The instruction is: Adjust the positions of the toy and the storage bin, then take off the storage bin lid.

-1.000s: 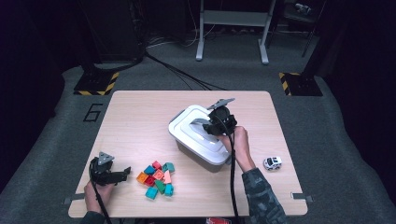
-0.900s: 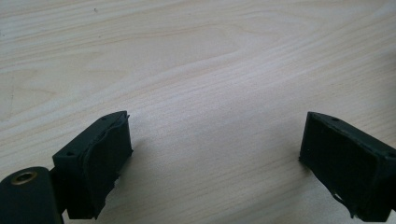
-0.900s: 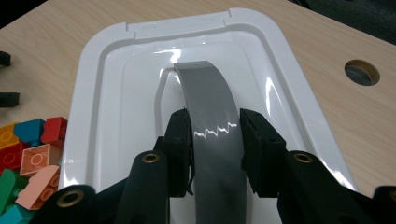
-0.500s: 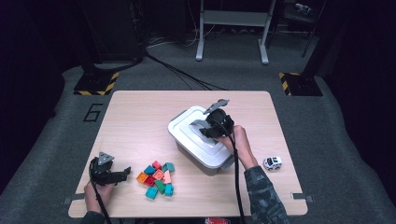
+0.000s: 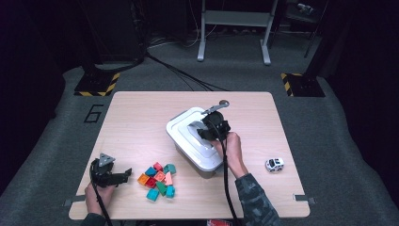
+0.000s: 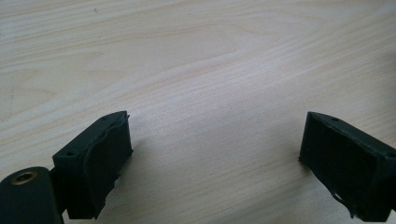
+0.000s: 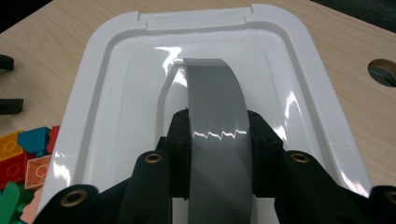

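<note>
A white plastic box [image 5: 181,129] with a closed lid [image 7: 116,93] stands in the middle of the table. An arched grey handle [image 7: 210,88] runs down the lid's centre. My right gripper [image 5: 207,132] [image 7: 219,126] comes down onto the lid, and its jaws have just been closing with the handle between them; the pads press on both sides of it. Near the front left corner my left gripper [image 5: 123,175] [image 6: 212,140] lies low over bare wood, jaws wide apart and empty. A pile of coloured toy bricks [image 5: 157,180] [image 7: 23,154] lies between that gripper and the box.
A small white toy car [image 5: 274,164] sits on the table to the right of the right forearm. A round grey grommet [image 5: 224,102] [image 7: 383,72] is set in the tabletop behind the box. Bare light wood [image 5: 136,122] spreads across the back left.
The right gripper has shifted slightly to the left over the lid, and the box looks nudged with it. The left hand and the bricks have stayed put.
</note>
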### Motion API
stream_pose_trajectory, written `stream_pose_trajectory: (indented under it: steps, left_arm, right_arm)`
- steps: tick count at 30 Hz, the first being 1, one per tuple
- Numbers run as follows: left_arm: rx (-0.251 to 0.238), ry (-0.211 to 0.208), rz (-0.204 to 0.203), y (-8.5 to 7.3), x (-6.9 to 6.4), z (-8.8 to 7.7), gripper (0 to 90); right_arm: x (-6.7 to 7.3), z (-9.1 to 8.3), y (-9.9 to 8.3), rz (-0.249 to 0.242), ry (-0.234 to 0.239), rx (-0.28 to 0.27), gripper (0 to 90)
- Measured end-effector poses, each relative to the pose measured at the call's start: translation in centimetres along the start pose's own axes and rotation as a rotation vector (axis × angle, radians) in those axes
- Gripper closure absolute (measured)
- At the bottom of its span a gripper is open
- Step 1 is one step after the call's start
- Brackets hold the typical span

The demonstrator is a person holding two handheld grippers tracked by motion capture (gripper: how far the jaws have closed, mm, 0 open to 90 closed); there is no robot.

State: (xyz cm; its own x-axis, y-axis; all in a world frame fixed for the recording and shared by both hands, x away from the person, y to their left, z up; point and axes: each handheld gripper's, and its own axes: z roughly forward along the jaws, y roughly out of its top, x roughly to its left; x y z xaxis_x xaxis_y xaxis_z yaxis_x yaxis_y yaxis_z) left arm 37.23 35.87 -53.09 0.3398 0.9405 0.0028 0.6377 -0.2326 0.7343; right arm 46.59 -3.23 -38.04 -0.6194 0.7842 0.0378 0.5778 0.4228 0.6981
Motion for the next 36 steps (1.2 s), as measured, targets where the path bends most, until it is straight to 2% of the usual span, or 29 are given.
stream_pose_trajectory:
  steps: [4,5,14,18,26,28,36]
  left_arm:
    - [-0.007,0.001,-0.008,0.0,-0.1,0.0,8.7]
    - [-0.007,0.001,-0.008,0.0,-0.1,0.0,8.7]
    - [-0.008,0.001,-0.009,0.0,-0.1,0.0,8.8]
    - [-0.008,0.001,-0.009,0.0,-0.1,0.0,8.8]
    - [-0.008,0.001,-0.009,0.0,-0.1,0.0,8.8]
    - [-0.008,0.001,-0.009,0.0,-0.1,0.0,8.8]
    - [-0.008,0.001,-0.008,0.0,-0.1,0.0,8.8]
  right_arm:
    - [0.8,0.3,0.2,0.033,-0.005,-0.011,66.7]
    - [0.8,0.4,0.2,0.018,-0.002,-0.010,66.7]
    - [2.4,1.1,0.8,0.006,-0.002,-0.021,66.7]
    - [2.1,1.2,0.8,0.020,0.009,-0.022,66.7]
    - [2.1,1.1,0.9,-0.007,-0.004,-0.023,66.7]
    - [2.2,0.8,1.1,0.002,-0.003,-0.029,66.7]
    - [1.7,-0.7,1.8,-0.012,-0.022,-0.061,66.6]
